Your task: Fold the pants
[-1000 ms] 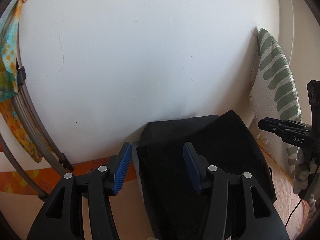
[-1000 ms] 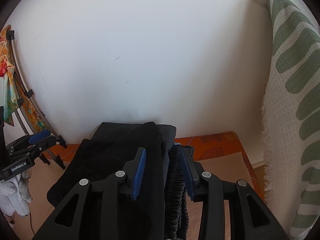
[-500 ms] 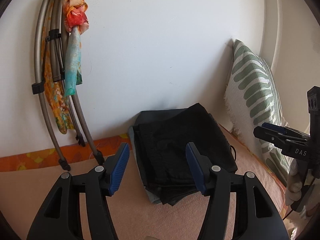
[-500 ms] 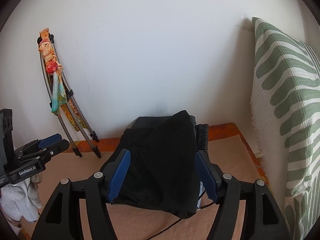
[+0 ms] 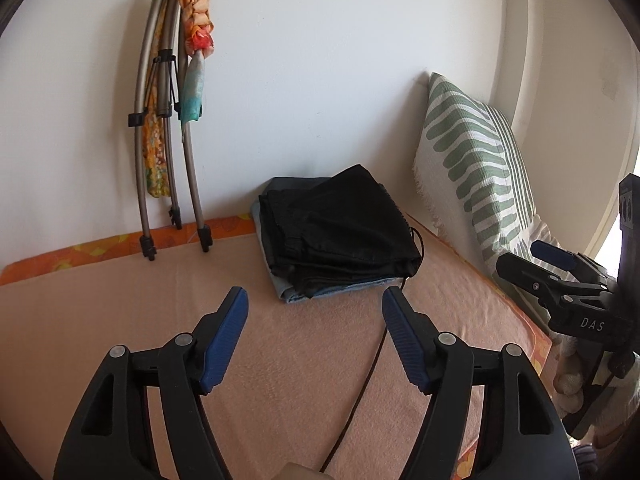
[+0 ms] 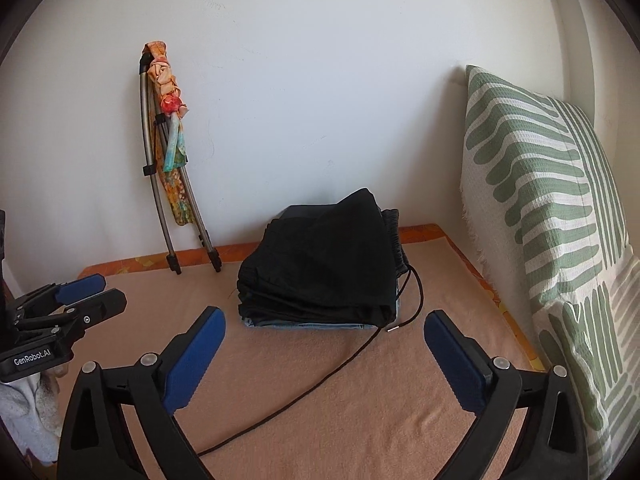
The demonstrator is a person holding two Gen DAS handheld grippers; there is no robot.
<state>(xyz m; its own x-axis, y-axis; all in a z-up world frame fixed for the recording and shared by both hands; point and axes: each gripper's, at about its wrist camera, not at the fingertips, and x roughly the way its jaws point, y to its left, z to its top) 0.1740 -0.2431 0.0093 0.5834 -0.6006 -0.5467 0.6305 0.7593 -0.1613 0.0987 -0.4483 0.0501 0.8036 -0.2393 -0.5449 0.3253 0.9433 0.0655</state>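
Folded black pants [image 5: 340,232] lie on top of a stack of folded clothes near the wall on a peach blanket [image 5: 200,292]; they also show in the right wrist view [image 6: 324,272]. A blue denim piece [image 6: 304,325] is at the bottom of the stack. A black drawstring [image 6: 332,368] trails from the pants across the blanket. My left gripper [image 5: 314,304] is open and empty, short of the stack. My right gripper [image 6: 324,320] is open and empty, in front of the stack.
A green-striped white pillow [image 5: 476,168] leans against the wall at the right, also in the right wrist view [image 6: 552,216]. Bent metal poles with a colourful cloth [image 5: 172,112] lean on the wall at the left. The blanket has an orange border [image 6: 160,258].
Both grippers have pulled back from the stack of clothes. The right gripper has let go of the pants and opened wide. The pants now lie folded on the stack.
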